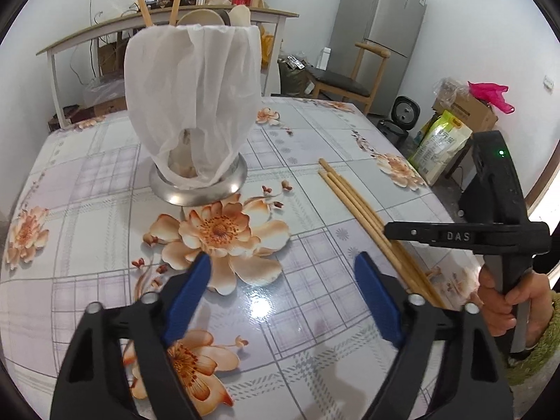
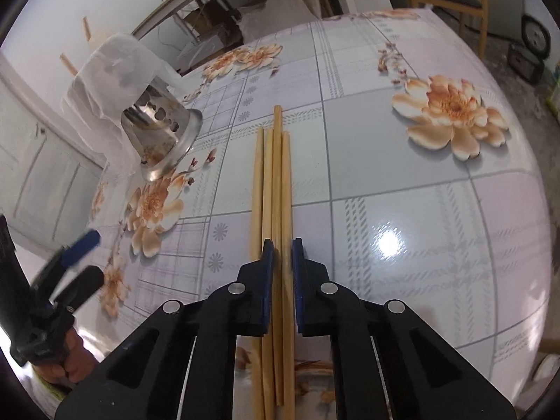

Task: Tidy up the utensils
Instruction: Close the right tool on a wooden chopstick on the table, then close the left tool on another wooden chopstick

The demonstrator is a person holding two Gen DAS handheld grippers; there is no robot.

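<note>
Several wooden chopsticks (image 2: 276,175) lie side by side on the flowered tablecloth (image 2: 402,182); in the left wrist view the chopsticks (image 1: 350,199) run toward the right. My right gripper (image 2: 281,241) is down on them with its blue pads pressed on two of the sticks; the other sticks lie just left of it. From the side the right gripper (image 1: 388,232) shows over the same bundle. A steel utensil holder (image 1: 196,182) draped in white film stands mid-table with two chopsticks (image 1: 141,0) upright in it. My left gripper (image 1: 282,259) hovers open over bare cloth, with nothing between its fingers.
The holder (image 2: 157,129) stands left of the bundle. Beyond the table are a long side table (image 1: 105,31) with clutter, a wooden chair (image 1: 343,80) and a fridge (image 1: 381,28). Boxes and bags (image 1: 444,140) sit on the floor past the table's right edge.
</note>
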